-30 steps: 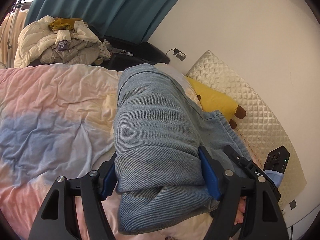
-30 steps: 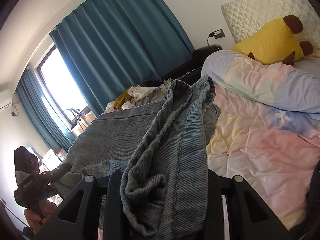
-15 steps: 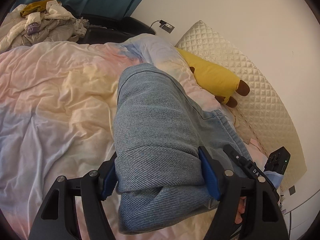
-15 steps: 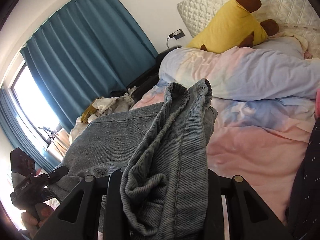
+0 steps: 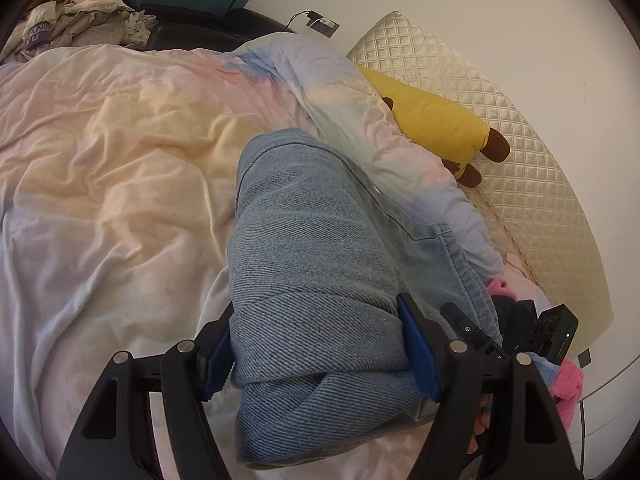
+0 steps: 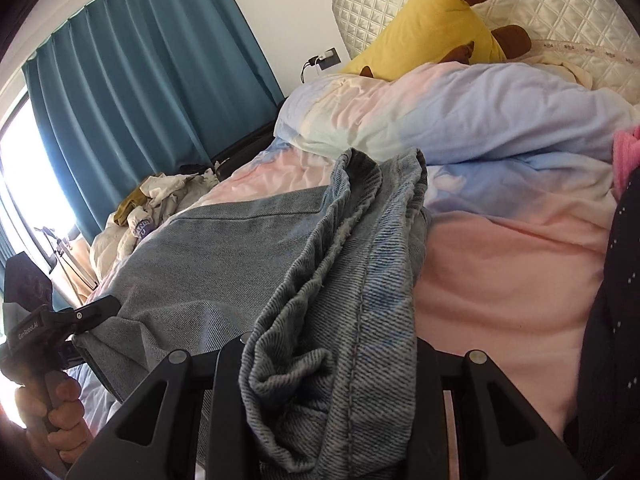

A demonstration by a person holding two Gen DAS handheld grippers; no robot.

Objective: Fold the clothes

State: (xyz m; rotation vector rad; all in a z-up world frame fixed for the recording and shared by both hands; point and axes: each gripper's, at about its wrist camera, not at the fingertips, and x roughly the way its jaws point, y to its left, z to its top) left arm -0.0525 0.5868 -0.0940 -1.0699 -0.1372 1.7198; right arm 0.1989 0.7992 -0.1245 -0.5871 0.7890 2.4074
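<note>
Folded light-blue jeans point(image 5: 312, 264) hang between both grippers above the bed. My left gripper point(image 5: 316, 354) is shut on one end of the jeans, its blue pads pressed into the thick denim roll. My right gripper point(image 6: 328, 364) is shut on the other end, bunched waistband denim point(image 6: 340, 300) between its fingers. In the right wrist view the jeans point(image 6: 224, 256) stretch left to the left gripper point(image 6: 96, 312), held by a hand. In the left wrist view the right gripper's body point(image 5: 520, 332) shows at the lower right.
A rumpled pastel duvet point(image 5: 120, 152) covers the bed. A yellow plush toy point(image 5: 432, 124) lies against a quilted cream pillow point(image 5: 520, 168). A pile of clothes point(image 5: 76, 20) sits at the far side by teal curtains point(image 6: 132, 80). Pink fabric point(image 5: 566, 384) and a dark dotted garment point(image 6: 616, 320) are nearby.
Both grippers carried the jeans toward the head of the bed and lower; the pillow and plush toy look nearer, the clothes pile farther. Both grips are unchanged.
</note>
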